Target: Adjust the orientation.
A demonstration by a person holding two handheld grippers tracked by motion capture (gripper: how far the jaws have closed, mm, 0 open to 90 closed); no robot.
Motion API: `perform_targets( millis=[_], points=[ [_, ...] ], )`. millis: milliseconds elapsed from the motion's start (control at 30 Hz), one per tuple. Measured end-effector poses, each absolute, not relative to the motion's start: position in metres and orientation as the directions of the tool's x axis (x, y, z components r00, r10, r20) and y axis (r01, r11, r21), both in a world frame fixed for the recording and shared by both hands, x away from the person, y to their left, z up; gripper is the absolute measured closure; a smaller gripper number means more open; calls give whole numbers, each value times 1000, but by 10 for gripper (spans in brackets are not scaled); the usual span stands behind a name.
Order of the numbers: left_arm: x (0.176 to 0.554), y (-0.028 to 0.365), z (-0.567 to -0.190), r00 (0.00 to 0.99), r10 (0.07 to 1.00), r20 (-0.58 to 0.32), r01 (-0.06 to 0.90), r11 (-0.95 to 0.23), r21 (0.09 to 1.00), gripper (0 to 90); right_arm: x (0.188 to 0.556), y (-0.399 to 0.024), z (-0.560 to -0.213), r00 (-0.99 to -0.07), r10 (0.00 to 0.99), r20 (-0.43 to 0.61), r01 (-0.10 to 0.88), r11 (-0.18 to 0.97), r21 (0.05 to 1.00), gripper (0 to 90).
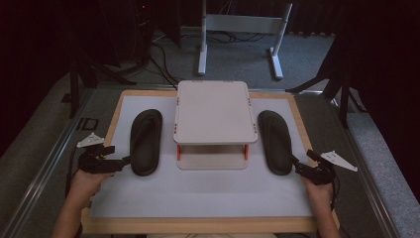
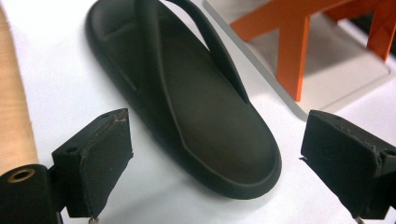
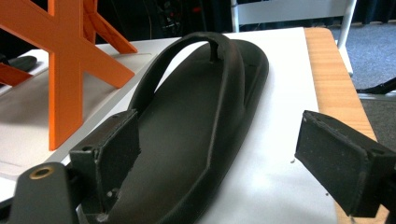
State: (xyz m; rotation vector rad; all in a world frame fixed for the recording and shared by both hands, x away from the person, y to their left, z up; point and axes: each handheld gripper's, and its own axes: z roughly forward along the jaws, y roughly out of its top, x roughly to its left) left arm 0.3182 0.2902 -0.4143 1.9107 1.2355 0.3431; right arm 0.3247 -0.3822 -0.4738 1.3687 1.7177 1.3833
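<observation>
1. Left gripper (image 1: 123,162) held low at the left side of the tabletop (image 1: 198,191), fingers (image 2: 100,161) spread wide apart, clamped on nothing.
2. Left flip-flop (image 1: 146,141) lay flat on the white tabletop just ahead of those fingers, heel end nearest them; in the left gripper view (image 2: 187,102) the heel sat between the two fingers but clear of both pads.
3. Right gripper (image 1: 297,167) held at the right side of the tabletop, fingers (image 3: 114,154) likewise wide apart, nothing pinched.
4. Right flip-flop (image 1: 275,141) lay ahead of those fingers, heel toward them; in the right gripper view (image 3: 196,140) the heel reached in beside the left-hand finger, contact not clear, well apart from the right-hand finger.
5. Small white rack (image 1: 214,111) with orange legs (image 2: 294,56) stood beyond and between the two sets of fingers, each flip-flop beside it, one on either side.
6. Wooden border (image 1: 198,225) ran around the white surface, nearest the person's hands.
</observation>
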Motion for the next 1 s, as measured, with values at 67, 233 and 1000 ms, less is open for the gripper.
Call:
perform_targets(
  millis=[67, 233, 1000],
  points=[
    [324, 288, -409, 493, 851, -183, 639, -211, 740, 107, 325, -382, -474, -340, 924, 176, 370, -40, 928, 131],
    [337, 283, -403, 499, 849, -173, 664, -247, 705, 143, 325, -382, -474, -340, 923, 178, 374, -41, 927, 132],
    [412, 268, -383, 428, 883, -193, 845, -315, 432, 313, 326, -382, -475, -348, 921, 177, 387, -30, 921, 134]
  ],
)
